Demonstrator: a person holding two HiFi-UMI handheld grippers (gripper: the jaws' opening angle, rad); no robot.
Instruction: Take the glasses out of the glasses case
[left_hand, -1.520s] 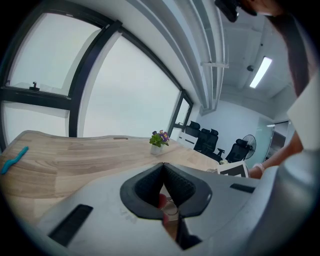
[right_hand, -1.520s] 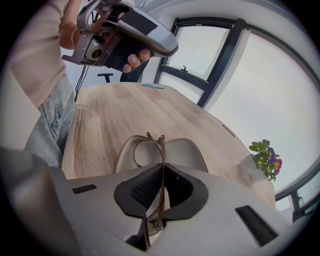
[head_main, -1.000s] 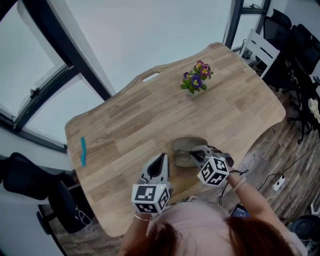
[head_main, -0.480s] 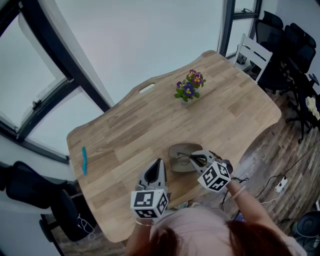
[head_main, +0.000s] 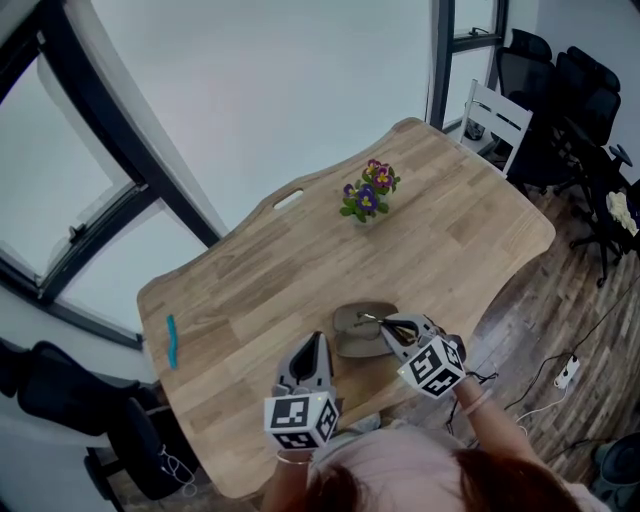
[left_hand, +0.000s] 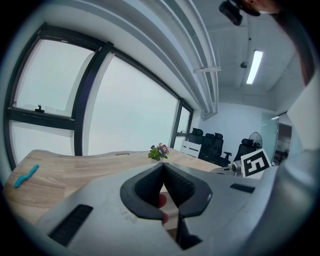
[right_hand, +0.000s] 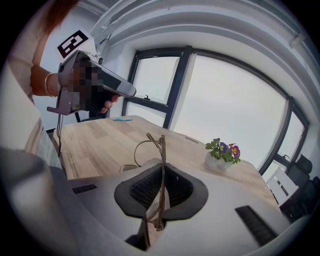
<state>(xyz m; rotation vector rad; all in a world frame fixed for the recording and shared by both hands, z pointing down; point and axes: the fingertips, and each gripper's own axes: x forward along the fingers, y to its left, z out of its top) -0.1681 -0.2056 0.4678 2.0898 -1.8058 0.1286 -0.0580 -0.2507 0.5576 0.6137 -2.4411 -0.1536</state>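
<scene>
The open grey-brown glasses case (head_main: 352, 332) lies near the table's front edge. My right gripper (head_main: 392, 330) is at the case's right side, shut on thin metal-framed glasses (head_main: 378, 323). In the right gripper view the glasses (right_hand: 160, 145) stand on edge between the jaws of the right gripper (right_hand: 161, 170), one lens ring sticking out ahead over the table. My left gripper (head_main: 317, 343) hovers just left of the case, held off the table. The left gripper (left_hand: 163, 166) has its jaws pressed together with nothing between them.
A small pot of purple and yellow flowers (head_main: 365, 197) stands at the far middle of the wooden table (head_main: 250, 270). A blue strip (head_main: 171, 338) lies near the left edge. Office chairs (head_main: 560, 90) and a white chair stand off the far right corner.
The right gripper keeps its hold on the glasses, now a little further out over the case's edge. The left gripper stays shut beside the case. The head camera has shifted slightly.
</scene>
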